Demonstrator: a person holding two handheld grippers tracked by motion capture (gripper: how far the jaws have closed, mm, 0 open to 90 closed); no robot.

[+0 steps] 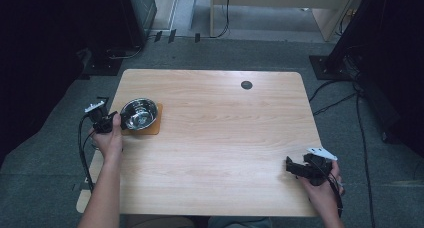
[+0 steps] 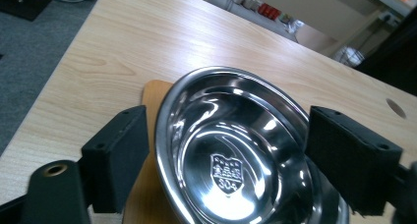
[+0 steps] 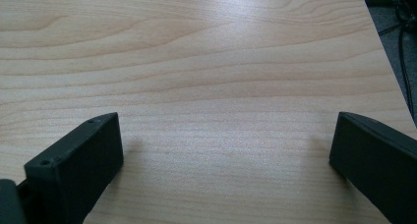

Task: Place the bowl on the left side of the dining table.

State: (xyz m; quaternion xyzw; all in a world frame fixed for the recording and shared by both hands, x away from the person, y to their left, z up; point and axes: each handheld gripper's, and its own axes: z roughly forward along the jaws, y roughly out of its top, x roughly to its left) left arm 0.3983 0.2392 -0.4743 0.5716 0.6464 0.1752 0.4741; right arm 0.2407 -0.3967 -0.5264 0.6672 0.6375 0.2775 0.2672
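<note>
The table [image 1: 215, 138] is pale wood, bare but for a grommet hole [image 1: 246, 85] at its far edge, with grey carpet and trailing cables around it. Near its left edge a steel bowl [image 1: 138, 113] sits upright on a thin orange-brown mat [image 1: 154, 124]. My left claw [image 1: 120, 121] is at the bowl's near rim, and in the left gripper view the bowl [image 2: 231, 155] lies between my wide jaws, neither pad pressing on it as far as I can tell, so nothing is held. My right claw [image 1: 289, 164] hovers low over bare wood near the right front corner, its jaws spread wide with only table [image 3: 206, 86] between them. I judge the risk lies on the left side: the bowl is slick, curved and light, and the jaws stand close on either side of its rim. If I pull back crookedly, a pad could catch the rim and drag the bowl off the mat or tip it. If I close again too low, I might pinch the mat edge along with it. The bowl also sits close to the table's left side, so a firm nudge that way could send it over.
</note>
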